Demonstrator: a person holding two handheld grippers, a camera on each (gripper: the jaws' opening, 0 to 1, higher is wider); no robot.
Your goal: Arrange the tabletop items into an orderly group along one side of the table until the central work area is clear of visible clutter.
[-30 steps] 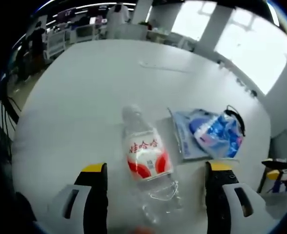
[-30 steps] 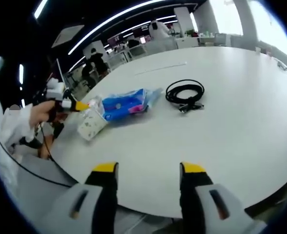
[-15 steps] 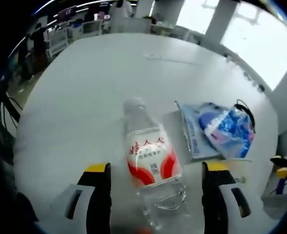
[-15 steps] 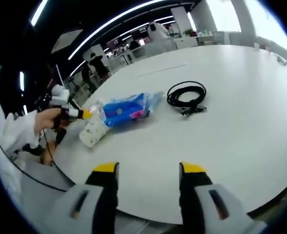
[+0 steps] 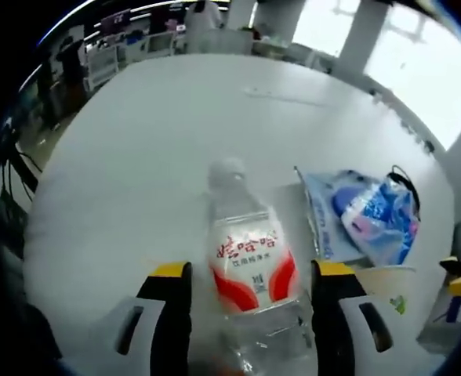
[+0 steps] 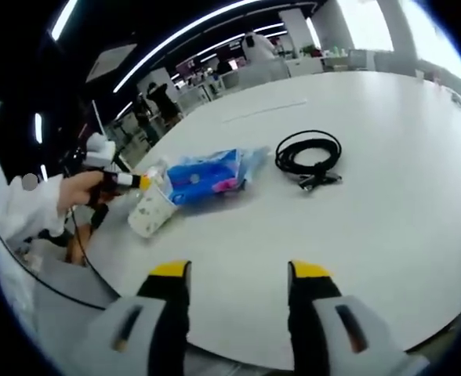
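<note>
A clear water bottle (image 5: pixel 250 254) with a red and white label lies on the white table (image 5: pixel 136 141), cap pointing away. My left gripper (image 5: pixel 250 274) is open, with one jaw close on each side of the bottle's body. Right of the bottle lie a flat pale blue pack (image 5: pixel 318 227) and a blue tissue pack (image 5: pixel 375 215). In the right gripper view my right gripper (image 6: pixel 238 270) hangs open and empty over the table's near edge. Ahead of it lie the blue tissue pack (image 6: pixel 207 174) and a coiled black cable (image 6: pixel 309 155).
A patterned paper cup (image 6: pixel 150 210) lies on its side by the blue pack, and also shows as the paper cup (image 5: pixel 387 291) at the table's edge. A person's hand (image 6: pixel 78 192) in a white sleeve holds the left gripper (image 6: pixel 121 179). Desks and people stand beyond the table.
My left gripper's jaws have narrowed around the bottle and the camera has come closer to it. The right gripper view has barely shifted.
</note>
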